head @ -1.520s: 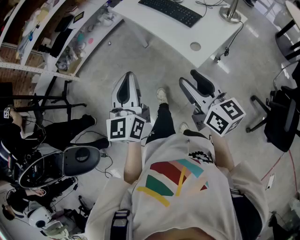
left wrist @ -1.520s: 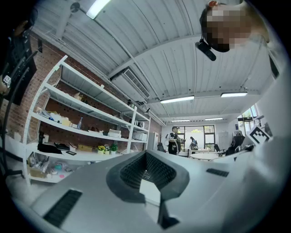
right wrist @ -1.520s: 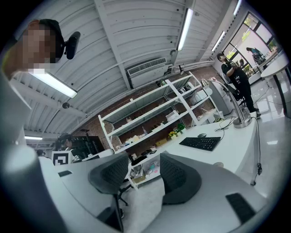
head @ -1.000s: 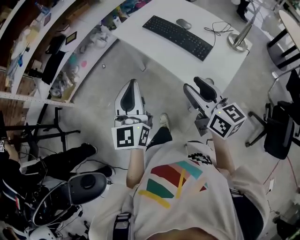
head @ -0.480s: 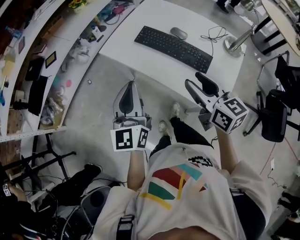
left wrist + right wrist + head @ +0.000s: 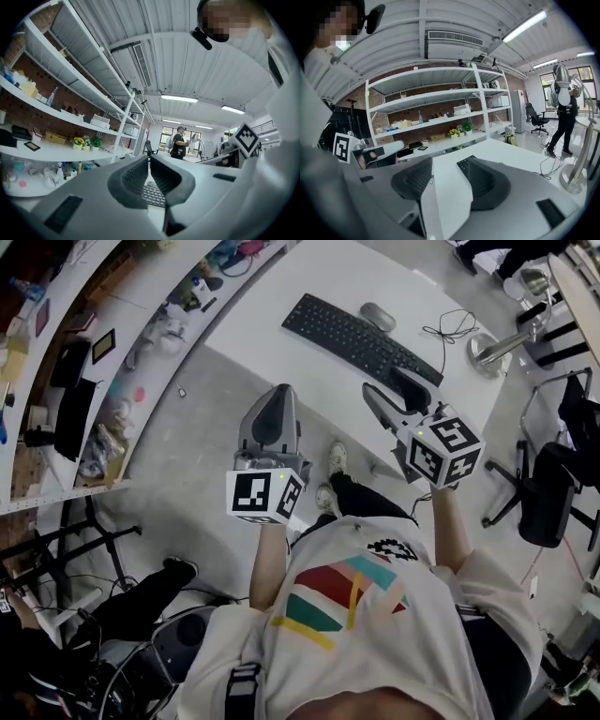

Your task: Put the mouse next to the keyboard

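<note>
On the white desk (image 6: 281, 292), at one o'clock from the black keyboard (image 6: 361, 338): one grey mouse (image 6: 378, 316), which I judge light, rigid and slick-shelled, best pinched across its flanks; my left gripper (image 6: 278, 395) is closed on nothing, my right gripper (image 6: 384, 386) spread and empty.

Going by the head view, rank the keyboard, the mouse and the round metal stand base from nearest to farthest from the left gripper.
From the left gripper:
1. Keyboard, on the table ahead, slightly right.
2. Mouse, just beyond the keyboard's far edge.
3. Round metal stand base, at the table's right end.
</note>
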A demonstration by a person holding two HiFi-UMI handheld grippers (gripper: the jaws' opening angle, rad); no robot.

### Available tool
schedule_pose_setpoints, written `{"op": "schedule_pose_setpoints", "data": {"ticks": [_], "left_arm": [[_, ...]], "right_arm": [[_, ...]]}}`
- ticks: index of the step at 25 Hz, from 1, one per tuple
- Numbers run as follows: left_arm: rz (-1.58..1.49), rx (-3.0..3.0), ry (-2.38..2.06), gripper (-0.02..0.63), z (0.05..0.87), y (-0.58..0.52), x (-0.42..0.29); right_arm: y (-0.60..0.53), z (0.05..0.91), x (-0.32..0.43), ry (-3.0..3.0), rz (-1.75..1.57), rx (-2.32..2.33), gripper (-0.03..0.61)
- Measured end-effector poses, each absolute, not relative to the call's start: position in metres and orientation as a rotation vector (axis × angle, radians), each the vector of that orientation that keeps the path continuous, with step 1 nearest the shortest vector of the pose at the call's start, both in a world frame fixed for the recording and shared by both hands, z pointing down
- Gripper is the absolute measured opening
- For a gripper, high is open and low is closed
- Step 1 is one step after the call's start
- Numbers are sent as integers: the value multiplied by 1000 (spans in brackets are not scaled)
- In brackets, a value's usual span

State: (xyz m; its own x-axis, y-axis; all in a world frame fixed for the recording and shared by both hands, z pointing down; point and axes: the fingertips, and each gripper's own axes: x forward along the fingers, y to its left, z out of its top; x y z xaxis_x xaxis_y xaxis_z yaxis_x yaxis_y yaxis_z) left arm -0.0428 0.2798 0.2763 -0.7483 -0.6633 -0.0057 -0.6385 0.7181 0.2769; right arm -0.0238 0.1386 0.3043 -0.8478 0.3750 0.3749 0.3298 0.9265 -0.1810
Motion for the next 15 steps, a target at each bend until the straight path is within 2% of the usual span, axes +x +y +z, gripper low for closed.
{"op": "schedule_pose_setpoints", "data": {"ticks": [7, 11, 15], "left_arm": [[-299, 1118, -2773, 46, 281, 211, -108], [-277, 1127, -2719, 46, 295, 177, -154], [-257, 1123, -2675, 46, 315, 159, -194]], "right_arm": [[60, 319, -106, -2645, 216, -506, 250], [17, 341, -155, -2613, 117, -501, 319], [-9, 379, -194, -2524, 80, -494, 327]]}}
